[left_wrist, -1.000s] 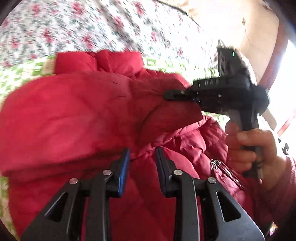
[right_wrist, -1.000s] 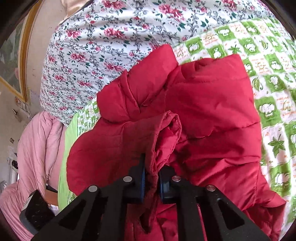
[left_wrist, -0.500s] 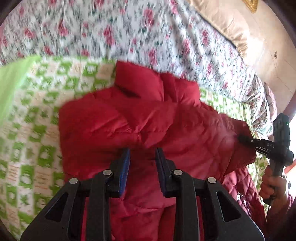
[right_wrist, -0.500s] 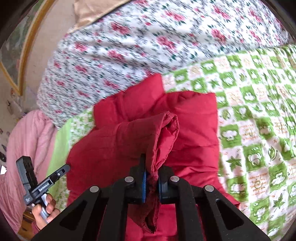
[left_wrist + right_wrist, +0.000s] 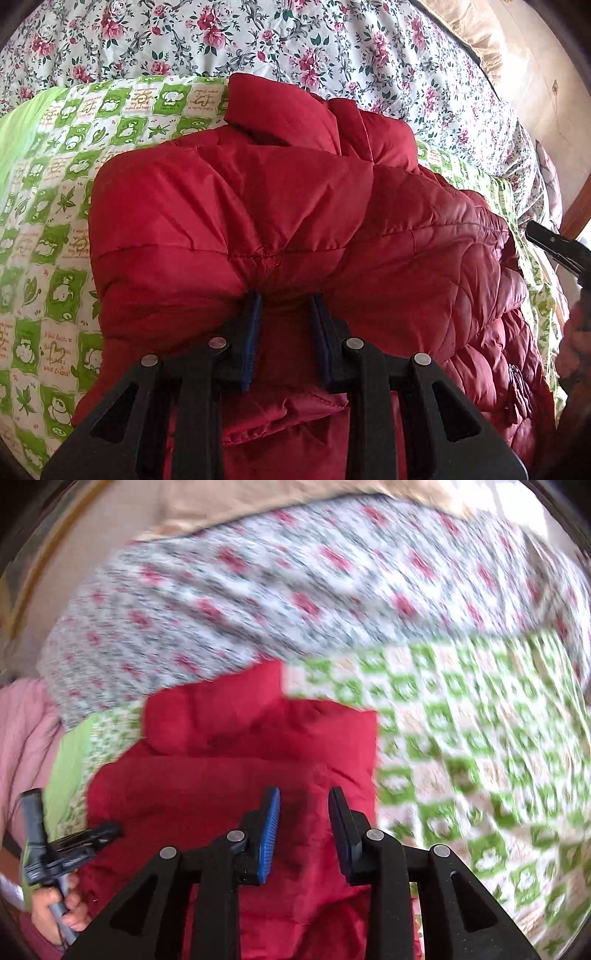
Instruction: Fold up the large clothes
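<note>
Red padded jacket (image 5: 236, 221) lies on the green-and-white checked quilt (image 5: 48, 236), filling the centre of the left wrist view; its collar (image 5: 280, 114) points toward the top of the frame, against the floral bedspread (image 5: 332, 48). The quilted lining (image 5: 480, 288) shows at centre right.

Left tool (image 5: 286, 299), lower centre of its own view: blue-padded fingers set a little apart with a bunched fold of the jacket between them. The fabric gathers into puckers right at the tips, so the pads appear clamped on that fold. In the right wrist view the same tool (image 5: 110, 832) sits at lower left, held in a hand (image 5: 61, 901), its tip at the jacket's left edge.

Right tool (image 5: 304, 812), lower centre of its view: jaws have just been opening and stand apart with nothing between them, the jacket lying flat beneath. From the left wrist view only its dark tip (image 5: 554, 240) shows at the right edge, clear of the jacket.

Right wrist view is motion-blurred; the bedspread (image 5: 295, 590) and quilt (image 5: 480, 757) patterns are smeared. A pink cloth (image 5: 22, 738) shows at far left, kind uncertain.
</note>
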A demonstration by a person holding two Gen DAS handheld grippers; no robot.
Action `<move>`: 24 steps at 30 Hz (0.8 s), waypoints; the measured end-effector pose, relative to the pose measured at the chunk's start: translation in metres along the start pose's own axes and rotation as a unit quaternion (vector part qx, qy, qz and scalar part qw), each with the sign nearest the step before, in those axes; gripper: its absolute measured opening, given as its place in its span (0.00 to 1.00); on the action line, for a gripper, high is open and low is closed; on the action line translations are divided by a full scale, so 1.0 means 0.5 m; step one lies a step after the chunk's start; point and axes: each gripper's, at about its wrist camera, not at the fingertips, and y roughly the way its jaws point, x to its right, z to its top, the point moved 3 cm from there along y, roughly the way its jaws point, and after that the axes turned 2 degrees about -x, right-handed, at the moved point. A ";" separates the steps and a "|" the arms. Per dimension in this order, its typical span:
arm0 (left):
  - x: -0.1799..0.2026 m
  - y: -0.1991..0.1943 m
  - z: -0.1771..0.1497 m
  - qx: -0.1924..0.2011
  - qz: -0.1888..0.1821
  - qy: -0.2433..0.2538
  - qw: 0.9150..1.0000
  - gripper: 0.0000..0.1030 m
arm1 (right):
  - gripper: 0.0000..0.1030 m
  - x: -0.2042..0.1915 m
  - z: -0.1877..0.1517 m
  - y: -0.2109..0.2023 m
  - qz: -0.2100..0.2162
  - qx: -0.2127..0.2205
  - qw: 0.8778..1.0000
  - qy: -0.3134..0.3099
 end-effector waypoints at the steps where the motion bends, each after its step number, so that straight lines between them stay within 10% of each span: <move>1: 0.001 0.000 0.000 0.000 0.001 -0.001 1.000 0.24 | 0.30 -0.021 0.002 0.010 0.019 -0.010 1.000 -0.011; 8: 0.000 0.001 0.001 -0.001 -0.003 0.002 1.000 0.24 | 0.21 -0.060 -0.048 0.154 0.014 -0.094 0.994 -0.058; 10: 0.003 0.001 0.002 -0.002 0.000 0.004 1.000 0.24 | 0.00 -0.019 -0.059 0.171 -0.007 -0.096 0.994 -0.045; 24: -0.023 -0.015 -0.014 -0.020 -0.005 0.002 1.000 0.20 | 0.00 0.042 -0.078 0.156 -0.001 -0.089 0.996 -0.007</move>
